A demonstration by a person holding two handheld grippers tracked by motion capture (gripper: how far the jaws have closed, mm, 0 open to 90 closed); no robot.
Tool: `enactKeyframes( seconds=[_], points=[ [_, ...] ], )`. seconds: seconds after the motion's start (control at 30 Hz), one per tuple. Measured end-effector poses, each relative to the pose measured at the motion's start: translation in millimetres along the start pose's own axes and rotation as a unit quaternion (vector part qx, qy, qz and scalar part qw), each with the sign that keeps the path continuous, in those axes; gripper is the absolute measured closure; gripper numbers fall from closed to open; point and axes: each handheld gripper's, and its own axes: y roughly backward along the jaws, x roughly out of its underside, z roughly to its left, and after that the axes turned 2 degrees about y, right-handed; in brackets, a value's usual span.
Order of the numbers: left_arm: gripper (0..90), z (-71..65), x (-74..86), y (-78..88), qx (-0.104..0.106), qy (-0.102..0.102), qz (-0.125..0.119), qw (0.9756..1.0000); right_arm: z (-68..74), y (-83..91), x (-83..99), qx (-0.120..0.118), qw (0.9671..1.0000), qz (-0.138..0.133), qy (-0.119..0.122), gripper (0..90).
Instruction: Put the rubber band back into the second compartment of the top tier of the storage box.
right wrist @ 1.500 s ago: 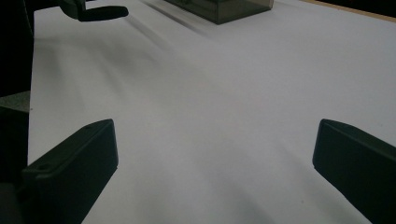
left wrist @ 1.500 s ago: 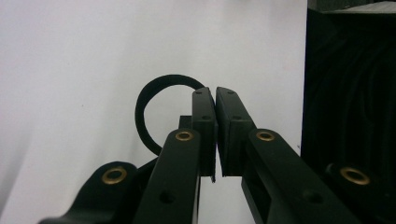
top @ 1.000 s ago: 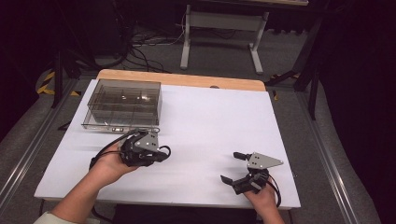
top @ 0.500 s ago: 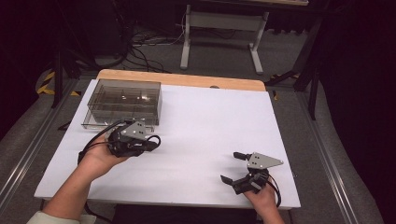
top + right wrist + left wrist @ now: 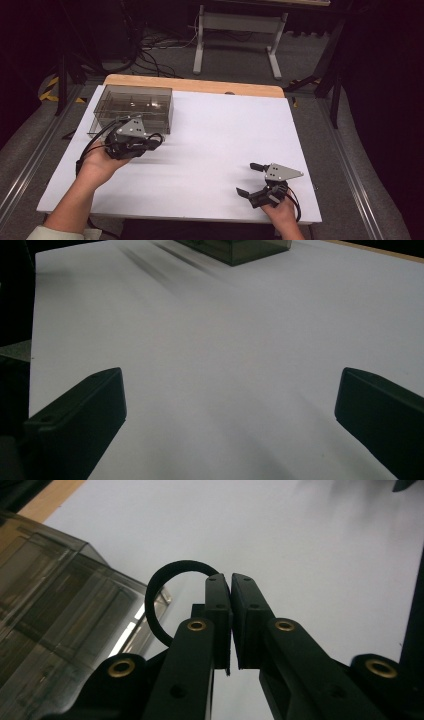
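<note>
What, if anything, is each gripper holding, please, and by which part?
The left gripper pinches a black ring by its rim, near the clear box. The right gripper holds nothing.

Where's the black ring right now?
The black ring is pinched in the left tongs, beside the smoky plastic box at the table's far left.

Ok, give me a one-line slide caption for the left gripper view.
Left gripper pinching a thin black rubber ring beside the smoky clear plastic compartment box, above the white tabletop.
</note>
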Motion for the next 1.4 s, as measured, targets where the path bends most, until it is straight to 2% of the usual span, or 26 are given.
enactKeyframes(
  seconds=[0.1, 0.17, 0.33, 0.83, 0.97, 1.0, 1.07, 1.1, 1.2, 1.23, 1.3, 1.33, 1.4],
  points=[
    [86.7, 2.8, 1.4, 1.1, -0.005, 0.007, -0.002, 1.0000, 0.0, -0.1, 0.0, -0.001, 1.0000, 0.000, 0.000, 0.5],
    [86.5, 6.0, 3.3, 2.2, -0.018, 0.017, -0.006, 0.9997, 0.0, -0.1, 0.0, -0.001, 1.0000, -0.001, 0.000, 0.5],
    [86.4, 10.4, 6.3, 3.4, -0.033, 0.030, -0.008, 0.9990, 0.1, -0.2, 0.0, -0.001, 1.0000, 0.000, 0.000, 0.5],
    [86.5, 28.1, 17.0, 8.4, -0.055, 0.068, -0.010, 0.9961, 0.3, -0.4, 0.0, -0.001, 1.0000, 0.000, 0.002, 0.6],
    [86.5, 32.8, 20.2, 9.6, -0.065, 0.081, -0.014, 0.9945, 0.3, -0.5, 0.0, -0.001, 1.0000, 0.000, 0.002, 0.6],
    [86.5, 35.0, 21.8, 10.4, -0.074, 0.090, -0.015, 0.9931, 0.3, -0.5, 0.0, -0.001, 1.0000, 0.001, 0.002, 0.6],
    [86.5, 36.2, 22.5, 10.4, -0.079, 0.094, -0.018, 0.9924, 0.3, -0.5, 0.0, -0.001, 1.0000, 0.001, 0.002, 0.6],
    [86.6, 37.4, 23.9, 10.1, -0.087, 0.101, -0.019, 0.9909, 0.3, -0.5, 0.0, -0.001, 1.0000, 0.001, 0.002, 0.6],
    [86.5, 39.5, 25.6, 9.3, -0.096, 0.112, -0.020, 0.9888, 0.4, -0.5, -0.1, -0.001, 1.0000, 0.001, 0.002, 0.6],
    [86.6, 39.5, 25.6, 9.3, -0.096, 0.112, -0.020, 0.9888, 0.4, -0.5, -0.1, -0.001, 1.0000, 0.001, 0.002, 0.6],
    [86.5, 41.4, 26.9, 8.5, -0.108, 0.120, -0.023, 0.9866, 0.4, -0.5, -0.1, -0.002, 1.0000, 0.001, 0.002, 0.6],
    [86.6, 41.4, 26.9, 8.5, -0.108, 0.120, -0.023, 0.9866, 0.4, -0.5, -0.1, -0.002, 1.0000, 0.001, 0.002, 0.6],
    [86.5, 42.3, 27.5, 8.0, -0.114, 0.127, -0.024, 0.9850, 0.4, -0.5, -0.1, -0.002, 1.0000, 0.001, 0.002, 0.6]
  ],
)
